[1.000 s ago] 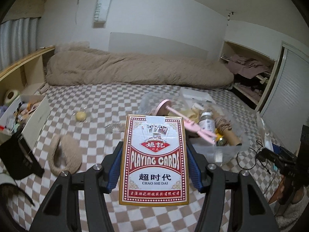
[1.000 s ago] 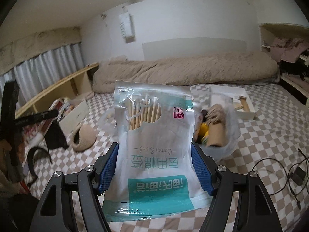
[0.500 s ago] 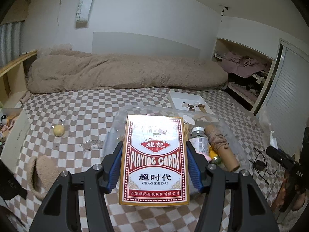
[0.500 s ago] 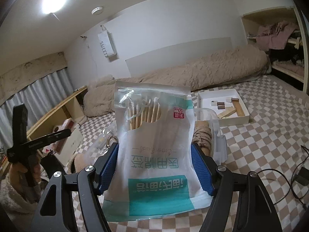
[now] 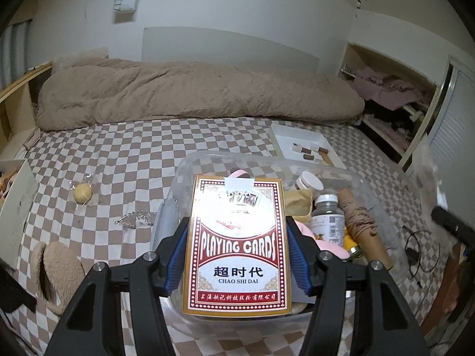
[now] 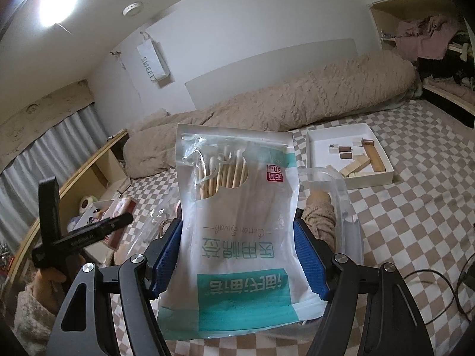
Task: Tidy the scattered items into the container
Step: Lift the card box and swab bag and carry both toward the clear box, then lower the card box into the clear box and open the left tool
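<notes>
Checkered bed (image 5: pixel 124 160): L gripper (image 5: pixel 237 255) clamps cards (image 5: pixel 237 249), R gripper (image 6: pixel 237 255) clamps swab bag (image 6: pixel 237 231).

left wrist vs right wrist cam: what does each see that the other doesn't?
Left wrist only: the left gripper shut on the playing cards box, a yellow ball and a fuzzy slipper on the bedsheet.
Right wrist only: the right gripper shut on the cotton swab bag, a ceiling light.
Both: the clear container, the white tray of wooden blocks, the beige duvet.

The container (image 5: pixel 190 178) stands open-topped, its right half crowded by a bottle (image 5: pixel 328 219) and tube (image 5: pixel 360 225).
</notes>
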